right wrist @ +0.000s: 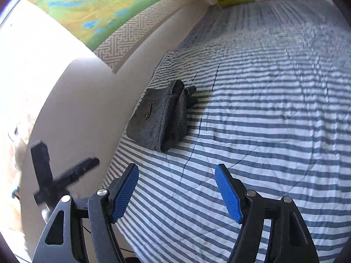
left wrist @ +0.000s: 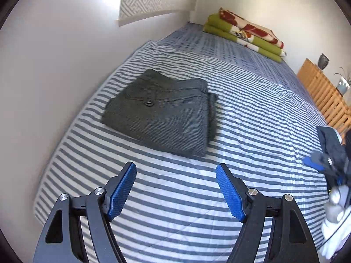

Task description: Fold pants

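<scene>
Pants [left wrist: 160, 111]: dark grey, fine check weave, lying folded into a compact stacked rectangle on the striped bed cover [left wrist: 197, 197], toward the wall side of the bed. Back pocket flap with button [left wrist: 149, 103] facing up. From the right wrist view, several layers visible at the open edge [right wrist: 175, 122], one fold standing slightly proud of the rest.

Handling, judged: woven cloth, soft and limp, light to moderate in weight; no stiffness beyond waistband and pocket seams. Not fragile. Likely to sag and unfold if lifted by a single layer. Best taken at the thick stacked edge or the waistband end, pinching all layers together; a top-layer-only pinch probably peels the fold open. Some grip expected from the textured weave against ribbed pads.

Left gripper [left wrist: 175, 182]: jaws well apart, nothing between the blue pads [left wrist: 122, 192], hovering over bare cover, clear of the pants, which sit just ahead.

Right gripper [right wrist: 176, 183]: jaws apart too, empty, pads touching nothing; pants ahead and to the left, well apart from the fingertips.

Folding looks complete or nearly so, judging from the tidy stack and both grippers empty. Folded green and floral blanket [left wrist: 245, 32] at the far end of the bed, uninvolved.
</scene>
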`<state>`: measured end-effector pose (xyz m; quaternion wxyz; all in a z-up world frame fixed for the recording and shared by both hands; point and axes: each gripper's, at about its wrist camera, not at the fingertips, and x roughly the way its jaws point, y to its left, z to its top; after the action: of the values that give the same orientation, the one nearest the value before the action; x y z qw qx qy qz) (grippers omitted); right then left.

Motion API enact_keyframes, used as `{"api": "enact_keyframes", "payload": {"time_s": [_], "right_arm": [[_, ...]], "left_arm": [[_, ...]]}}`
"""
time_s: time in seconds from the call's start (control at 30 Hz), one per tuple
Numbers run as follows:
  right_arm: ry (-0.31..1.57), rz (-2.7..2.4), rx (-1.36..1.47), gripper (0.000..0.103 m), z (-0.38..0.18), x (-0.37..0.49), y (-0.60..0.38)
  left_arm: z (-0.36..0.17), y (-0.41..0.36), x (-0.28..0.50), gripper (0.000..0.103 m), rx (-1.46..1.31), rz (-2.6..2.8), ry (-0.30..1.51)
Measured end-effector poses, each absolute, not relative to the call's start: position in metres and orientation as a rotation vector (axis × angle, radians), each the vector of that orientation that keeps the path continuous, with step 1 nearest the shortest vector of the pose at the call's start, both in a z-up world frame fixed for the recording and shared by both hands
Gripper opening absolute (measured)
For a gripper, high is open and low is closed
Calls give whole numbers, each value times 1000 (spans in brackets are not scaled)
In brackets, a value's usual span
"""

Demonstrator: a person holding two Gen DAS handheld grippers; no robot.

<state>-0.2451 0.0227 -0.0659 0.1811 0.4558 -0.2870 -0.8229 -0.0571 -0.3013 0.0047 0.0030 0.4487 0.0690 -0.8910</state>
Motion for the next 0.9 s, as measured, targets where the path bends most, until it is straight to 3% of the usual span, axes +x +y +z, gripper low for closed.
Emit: {"api": "enact_keyframes", "payload": {"time_s": [0.23, 0.57, 0.67, 0.77, 0.83, 0.87, 0.9], "right_arm": [[-900, -2242, 1371, 69, -98, -347, -21], [-962, -2181, 1499, 69, -167, -475, -76], [-884, -2181, 1550, 69, -176, -494, -92], [-827, -2170, 1590, 70, -184, -507, -105], [-778, -2174, 1610, 71, -190, -512, -114], [-744, -2189, 1617, 67, -191, -513, -118], [-688, -2223, 1616, 51, -190, -511, -125]], "left_arm": [[-49, -311, -110, 78, 1498, -2772, 141], [-103, -479, -253, 82, 1504, -2572, 479], [-132, -488, -289, 90, 1612, -2571, 562], [-156, -482, -318, 91, 1702, -2570, 582], [-162, -479, -324, 88, 1673, -2589, 633], [-161, -472, -324, 76, 1645, -2599, 596], [-157, -465, -321, 63, 1630, -2622, 554]]}}
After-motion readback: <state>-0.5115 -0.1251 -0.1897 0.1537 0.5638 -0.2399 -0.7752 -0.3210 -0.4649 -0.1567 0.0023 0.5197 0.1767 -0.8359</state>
